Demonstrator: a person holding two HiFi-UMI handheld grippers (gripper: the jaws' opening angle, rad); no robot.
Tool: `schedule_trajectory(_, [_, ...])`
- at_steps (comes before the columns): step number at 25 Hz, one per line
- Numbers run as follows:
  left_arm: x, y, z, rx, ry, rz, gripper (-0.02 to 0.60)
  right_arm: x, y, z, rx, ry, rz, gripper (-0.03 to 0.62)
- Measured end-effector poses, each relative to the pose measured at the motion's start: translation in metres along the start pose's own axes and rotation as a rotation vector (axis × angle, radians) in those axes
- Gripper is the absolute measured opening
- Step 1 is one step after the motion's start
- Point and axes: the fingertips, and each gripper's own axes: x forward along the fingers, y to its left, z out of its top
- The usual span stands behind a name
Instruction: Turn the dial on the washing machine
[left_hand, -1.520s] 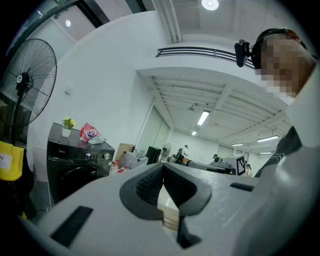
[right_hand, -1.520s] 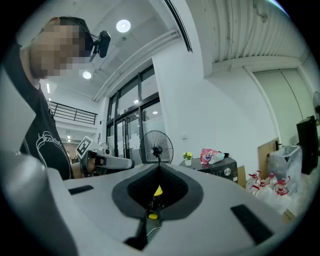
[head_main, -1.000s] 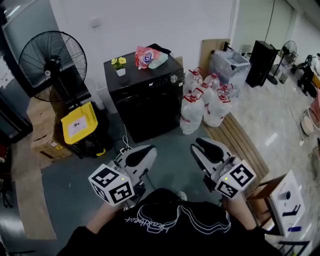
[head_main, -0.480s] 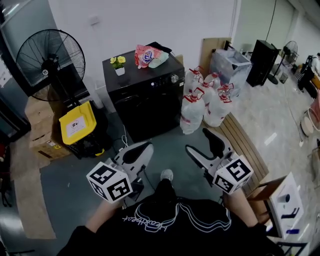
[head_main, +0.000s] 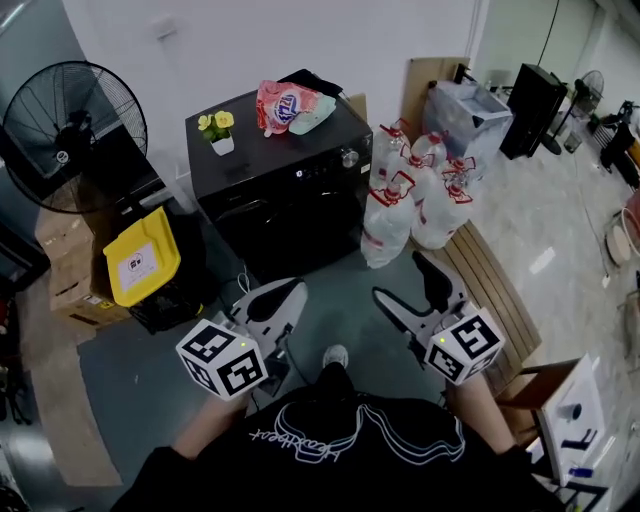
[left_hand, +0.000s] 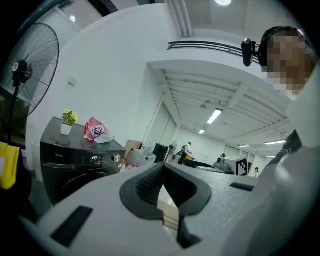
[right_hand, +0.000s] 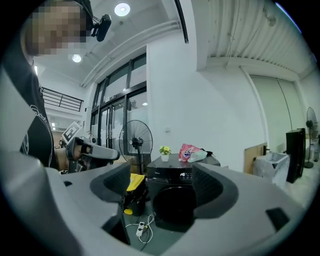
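Note:
The black washing machine (head_main: 275, 195) stands against the white wall ahead, and its silver dial (head_main: 348, 157) is at the right end of the control panel. Both grippers hang well short of it, above the grey floor. My left gripper (head_main: 290, 293) is shut with nothing in it; in the left gripper view its pads meet (left_hand: 162, 171) and the dial (left_hand: 116, 158) shows far off at the left. My right gripper (head_main: 405, 283) is open and empty, its jaws having just been opening. In the right gripper view the machine (right_hand: 172, 200) shows between its spread jaws (right_hand: 161, 186).
A potted plant (head_main: 216, 130) and a pink bag (head_main: 283, 104) sit on the machine's top. A standing fan (head_main: 70, 125) and a yellow-lidded bin (head_main: 140, 265) are to the left. Several water jugs (head_main: 410, 205) and a wooden pallet (head_main: 485, 290) are to the right. My shoe (head_main: 335, 354) is below.
The right gripper's jaws have spread wide apart. Both grippers and the head view have moved closer to the washing machine. The left gripper has stayed shut.

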Motion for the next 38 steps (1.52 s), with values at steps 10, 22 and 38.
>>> schedule_trajectory(10, [0.11,0.127,0.009,-0.037,0.054,0.023,0.005,0.115,-0.113,-0.03,0.018,0.064,-0.099,0.38])
schedule_trajectory(22, [0.141,0.197,0.013,-0.058,0.07,0.071,0.005,0.181,-0.163,-0.04,-0.038,0.097,-0.15,0.367])
schedule_trajectory(38, [0.151,0.248,0.025,-0.124,0.039,0.199,0.005,0.271,-0.222,-0.07,-0.131,0.171,-0.092,0.36])
